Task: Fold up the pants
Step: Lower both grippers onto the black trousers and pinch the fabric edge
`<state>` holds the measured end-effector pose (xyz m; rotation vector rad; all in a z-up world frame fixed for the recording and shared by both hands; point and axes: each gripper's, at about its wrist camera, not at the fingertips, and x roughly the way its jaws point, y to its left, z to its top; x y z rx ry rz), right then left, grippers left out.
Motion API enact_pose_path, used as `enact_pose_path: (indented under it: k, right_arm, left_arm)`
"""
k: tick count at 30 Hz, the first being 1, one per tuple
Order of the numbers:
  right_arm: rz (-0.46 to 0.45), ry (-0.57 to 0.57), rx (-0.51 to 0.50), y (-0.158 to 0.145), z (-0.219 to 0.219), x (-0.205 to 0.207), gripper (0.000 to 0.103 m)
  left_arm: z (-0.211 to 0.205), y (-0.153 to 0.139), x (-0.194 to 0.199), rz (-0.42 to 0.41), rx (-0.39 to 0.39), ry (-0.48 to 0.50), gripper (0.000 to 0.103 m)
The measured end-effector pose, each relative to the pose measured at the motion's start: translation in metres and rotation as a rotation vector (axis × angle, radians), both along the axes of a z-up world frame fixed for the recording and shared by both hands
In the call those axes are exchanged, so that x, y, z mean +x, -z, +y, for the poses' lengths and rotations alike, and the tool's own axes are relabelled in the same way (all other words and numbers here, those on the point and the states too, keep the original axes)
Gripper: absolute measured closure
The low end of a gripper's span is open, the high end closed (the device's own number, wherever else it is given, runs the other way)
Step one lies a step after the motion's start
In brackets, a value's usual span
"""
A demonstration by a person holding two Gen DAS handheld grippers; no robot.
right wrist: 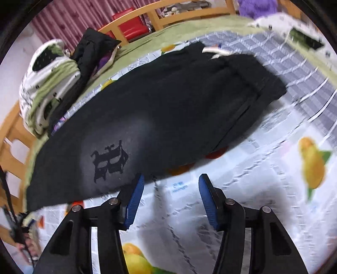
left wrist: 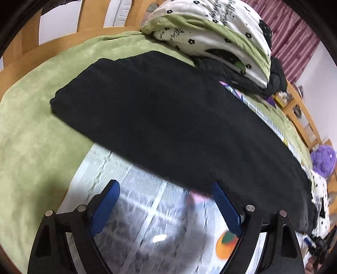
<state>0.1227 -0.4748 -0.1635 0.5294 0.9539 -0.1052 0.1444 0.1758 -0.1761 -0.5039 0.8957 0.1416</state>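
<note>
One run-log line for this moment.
black fabric pants: flat on fruit-print mat | left tool: open, empty | right tool: open, empty

A single dark emblem (right wrist: 110,161), a blackletter-style character resembling a "B" or "R", is found printed on the black pants (right wrist: 158,109), at about seven o'clock in the right wrist view; its exact letter cannot be settled. Small blue print (right wrist: 179,186) is noted on the fruit-patterned mat (right wrist: 263,168) just at six o'clock of the pants' near edge, too blurred to be read. Black script lettering (left wrist: 226,12) is seen on the white and green bedding (left wrist: 210,35) at twelve o'clock in the left wrist view; no word can be made out.
</note>
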Motion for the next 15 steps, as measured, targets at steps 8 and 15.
enact_pose_path:
  k: [8,15]
  right_arm:
    - [-0.047,-0.006,0.024,0.014,0.014,0.031,0.060]
    - [-0.047,-0.031,-0.079,-0.016,0.028,0.045,0.085]
  left_arm:
    - [-0.003,0.005,0.035,0.014,0.031,-0.053,0.030]
    - [0.011,-0.023,0.042,-0.001,0.050,-0.085,0.093]
